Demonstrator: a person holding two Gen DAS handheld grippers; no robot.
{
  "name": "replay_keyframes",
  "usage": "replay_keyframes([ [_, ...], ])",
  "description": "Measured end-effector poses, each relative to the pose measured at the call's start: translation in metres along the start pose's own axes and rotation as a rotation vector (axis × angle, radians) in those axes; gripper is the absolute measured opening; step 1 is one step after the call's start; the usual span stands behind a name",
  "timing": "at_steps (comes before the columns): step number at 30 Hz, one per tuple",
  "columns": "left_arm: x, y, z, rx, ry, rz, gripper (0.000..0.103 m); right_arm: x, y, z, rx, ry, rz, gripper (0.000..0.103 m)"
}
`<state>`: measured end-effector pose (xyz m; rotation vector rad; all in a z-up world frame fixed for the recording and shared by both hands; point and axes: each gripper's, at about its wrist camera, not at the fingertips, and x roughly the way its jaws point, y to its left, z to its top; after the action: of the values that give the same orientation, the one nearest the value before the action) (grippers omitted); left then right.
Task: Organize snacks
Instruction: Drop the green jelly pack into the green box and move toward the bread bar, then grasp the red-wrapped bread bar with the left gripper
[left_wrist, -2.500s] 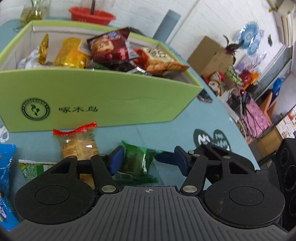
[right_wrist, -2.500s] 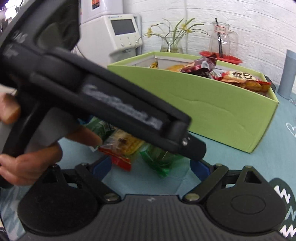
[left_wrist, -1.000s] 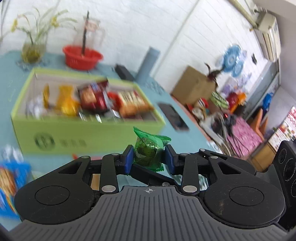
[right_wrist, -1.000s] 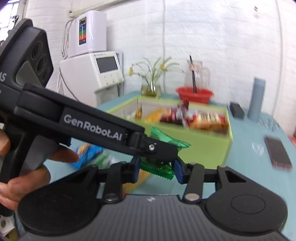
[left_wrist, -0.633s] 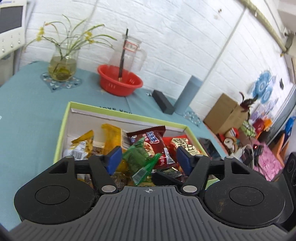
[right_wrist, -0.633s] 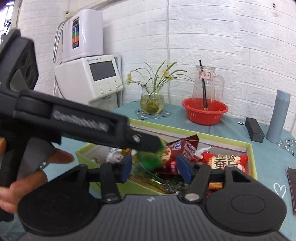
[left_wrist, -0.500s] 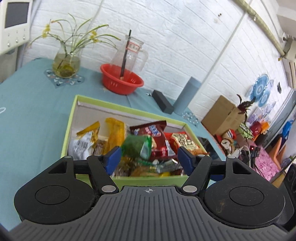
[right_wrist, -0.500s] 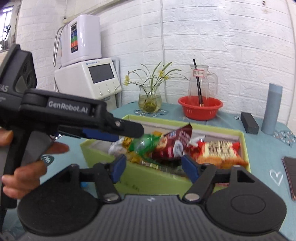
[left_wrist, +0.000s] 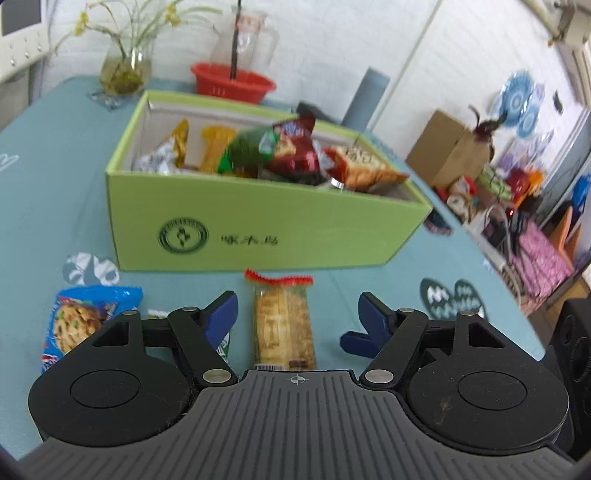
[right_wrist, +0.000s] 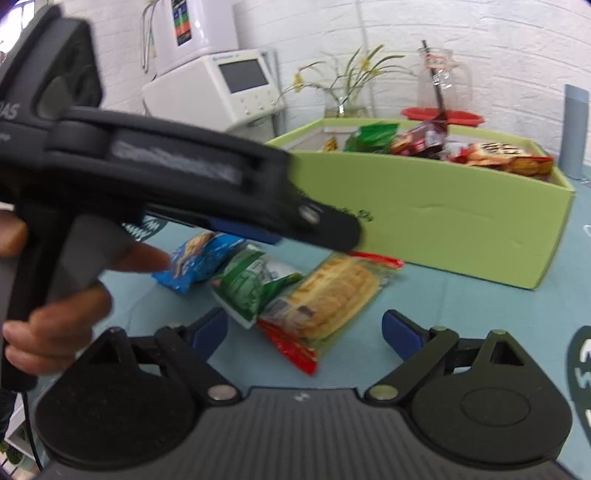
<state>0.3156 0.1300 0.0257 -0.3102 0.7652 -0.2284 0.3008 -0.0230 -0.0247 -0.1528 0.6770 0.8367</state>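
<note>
Both tools are over the near side of the bench (left_wrist: 44, 155), in front of the green box (left_wrist: 258, 221).

The left hand-held gripper (left_wrist: 297, 317) has its jaws spread and nothing between the pads; they have just been opening. It is aimed down at the biscuit packet with red ends (left_wrist: 284, 321), which lies flat on the bench directly between the blue fingertips (left_wrist: 221, 314) but is not touched by them.

The right hand-held gripper (right_wrist: 304, 332) is likewise spread wide and empty, its jaws also just opened. It frames the same biscuit packet (right_wrist: 332, 295) from the other side. A person's hand (right_wrist: 55, 317) grips the handle of the left tool, which crosses this view.

Still on the bench: the biscuit packet, a green-and-white pouch (right_wrist: 258, 284) partly overlapping it, and a blue cookie bag (left_wrist: 85, 317) just beside that. They sit close to the box wall, handy for lifting in.

Inside the box, a green packet (left_wrist: 247, 147) rests on top of the red and orange packs, leaning on them, not pushed down.

Judgement: one item is deposited, three remain; the biscuit packet looks to be next.
</note>
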Motion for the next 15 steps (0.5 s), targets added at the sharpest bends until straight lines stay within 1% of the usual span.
replay_keyframes([
  [1, 0.006, 0.0, 0.0, 0.007, 0.025, 0.0, 0.049, 0.005, 0.003, -0.001, -0.018, 0.016, -0.008, 0.094],
  [2, 0.011, 0.001, -0.001, 0.006, 0.051, 0.005, 0.04, 0.01, 0.005, -0.002, -0.037, 0.03, -0.007, 0.094],
  [3, 0.016, 0.002, -0.002, 0.0, 0.083, 0.013, 0.035, 0.013, 0.005, -0.003, -0.049, 0.043, 0.008, 0.095],
  [4, 0.019, 0.001, -0.004, 0.012, 0.109, 0.008, 0.028, 0.013, 0.008, -0.003, -0.067, 0.043, 0.017, 0.094],
  [5, 0.02, 0.0, -0.006, 0.029, 0.129, -0.006, 0.024, 0.012, 0.01, -0.003, -0.089, 0.052, 0.025, 0.094],
  [7, 0.016, -0.004, -0.012, 0.038, 0.132, -0.003, 0.023, 0.009, 0.012, -0.005, -0.101, 0.066, 0.045, 0.095],
  [9, 0.01, -0.007, -0.019, 0.023, 0.134, -0.01, 0.021, 0.001, 0.014, -0.009, -0.093, 0.066, 0.059, 0.095],
  [13, 0.001, -0.022, -0.043, -0.017, 0.149, -0.039, 0.022, -0.024, 0.018, -0.028, -0.097, 0.076, 0.039, 0.095],
  [15, -0.005, -0.035, -0.059, -0.023, 0.144, -0.06, 0.023, -0.039, 0.017, -0.04, -0.09, 0.081, 0.025, 0.095],
])
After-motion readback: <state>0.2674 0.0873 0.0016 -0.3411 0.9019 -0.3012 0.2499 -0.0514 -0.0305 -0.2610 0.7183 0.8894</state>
